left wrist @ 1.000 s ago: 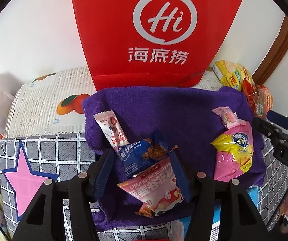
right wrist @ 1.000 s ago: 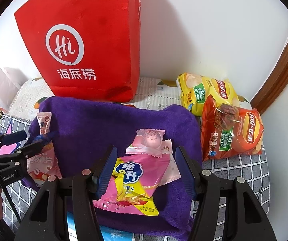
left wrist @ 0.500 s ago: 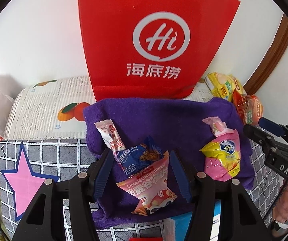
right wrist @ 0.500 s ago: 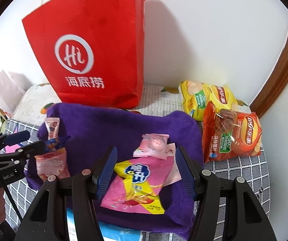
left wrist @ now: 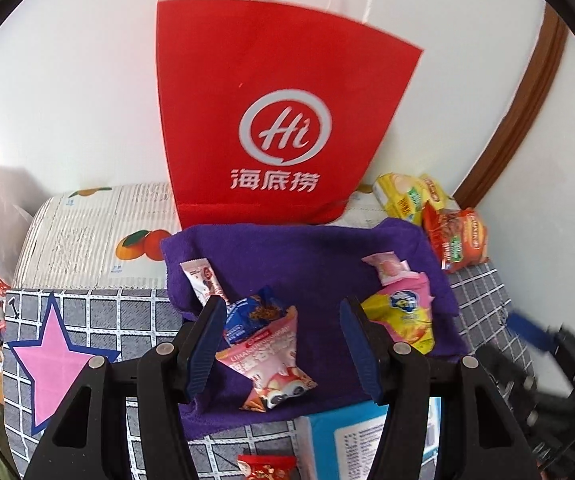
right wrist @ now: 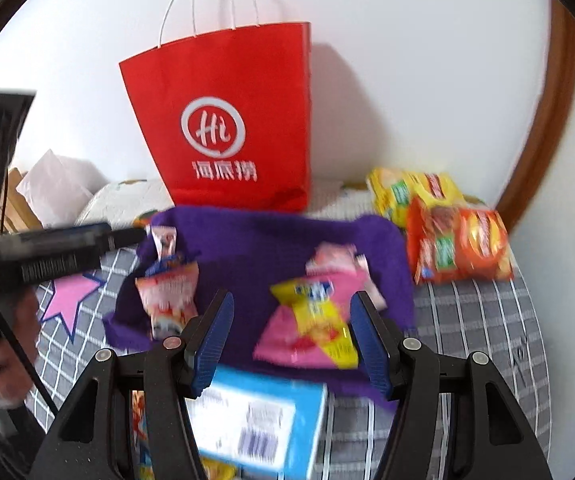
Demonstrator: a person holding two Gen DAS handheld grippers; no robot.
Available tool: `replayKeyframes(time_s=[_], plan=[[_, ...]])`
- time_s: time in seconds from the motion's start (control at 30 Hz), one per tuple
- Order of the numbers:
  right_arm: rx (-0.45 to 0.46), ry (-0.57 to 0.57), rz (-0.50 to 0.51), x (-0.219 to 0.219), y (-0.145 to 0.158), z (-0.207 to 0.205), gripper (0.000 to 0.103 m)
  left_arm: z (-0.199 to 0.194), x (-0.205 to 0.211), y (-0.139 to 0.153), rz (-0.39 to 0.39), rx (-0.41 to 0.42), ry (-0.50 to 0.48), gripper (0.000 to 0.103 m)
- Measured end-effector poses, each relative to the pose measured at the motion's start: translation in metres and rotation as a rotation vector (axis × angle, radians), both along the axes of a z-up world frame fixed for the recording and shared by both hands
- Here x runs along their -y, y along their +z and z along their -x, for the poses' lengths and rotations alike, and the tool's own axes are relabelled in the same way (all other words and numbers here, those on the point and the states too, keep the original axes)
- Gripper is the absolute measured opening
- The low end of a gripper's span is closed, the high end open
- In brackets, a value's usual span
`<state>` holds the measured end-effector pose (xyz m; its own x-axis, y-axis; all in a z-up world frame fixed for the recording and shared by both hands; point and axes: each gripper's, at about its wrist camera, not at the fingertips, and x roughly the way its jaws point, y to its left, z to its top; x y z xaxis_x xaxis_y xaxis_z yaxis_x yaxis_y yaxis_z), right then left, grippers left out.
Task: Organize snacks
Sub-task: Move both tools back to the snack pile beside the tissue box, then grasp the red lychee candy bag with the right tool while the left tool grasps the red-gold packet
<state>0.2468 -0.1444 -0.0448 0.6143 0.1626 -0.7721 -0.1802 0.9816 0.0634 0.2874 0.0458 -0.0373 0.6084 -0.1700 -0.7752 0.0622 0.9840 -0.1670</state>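
left fingers (left wrist: 283, 344): apart, hold nothing, pink snack (left wrist: 269, 360) between them | right fingers (right wrist: 291, 340): apart, hold nothing, yellow snack (right wrist: 315, 316) between them

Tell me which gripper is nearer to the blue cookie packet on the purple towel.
Left. The left gripper hangs right over the blue cookie packet; the right gripper is farther right, over the pink and yellow bag.

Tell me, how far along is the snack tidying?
Nothing looks done: small snack packets lie loose on the purple towel, chip bags beside it. Both tools hover open and empty. The red paper bag stands behind.
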Motion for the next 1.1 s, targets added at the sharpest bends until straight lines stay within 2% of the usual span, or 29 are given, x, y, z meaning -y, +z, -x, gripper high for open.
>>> replayKeyframes(time_s=[0.13, 0.3, 0.47, 0.63, 0.77, 0.87, 0.97, 1.1], plan=[[-0.019, -0.043, -0.045, 0.024, -0.007, 0.038, 0.06, 0.016, 0.011, 0.015, -0.012, 0.049, -0.019, 0.057], [-0.042, -0.081, -0.16, 0.051, -0.011, 0.084, 0.06, 0.038, 0.028, 0.034, -0.028, 0.108, -0.049, 0.057], [-0.114, -0.097, -0.138, 0.051, -0.042, 0.119, 0.06, 0.062, 0.031, 0.033, -0.034, 0.095, -0.069, 0.057], [-0.246, -0.084, -0.171, 0.04, -0.095, 0.132, 0.06, 0.087, 0.014, 0.026, -0.072, 0.092, -0.037, 0.057], [-0.318, -0.078, -0.22, 0.03, -0.123, 0.137, 0.061, 0.103, -0.004, 0.013, -0.079, 0.071, -0.003, 0.057], [-0.337, -0.059, -0.26, 0.021, -0.135, 0.138, 0.07, 0.112, -0.015, 0.001, -0.079, 0.045, 0.013, 0.057], [-0.307, -0.059, -0.21, 0.009, -0.14, 0.142, 0.074, 0.119, -0.028, -0.014, -0.077, 0.012, 0.021, 0.057], [-0.286, -0.075, -0.2, -0.007, -0.141, 0.144, 0.081, 0.125, -0.041, -0.022, -0.072, -0.003, 0.05, 0.057]])
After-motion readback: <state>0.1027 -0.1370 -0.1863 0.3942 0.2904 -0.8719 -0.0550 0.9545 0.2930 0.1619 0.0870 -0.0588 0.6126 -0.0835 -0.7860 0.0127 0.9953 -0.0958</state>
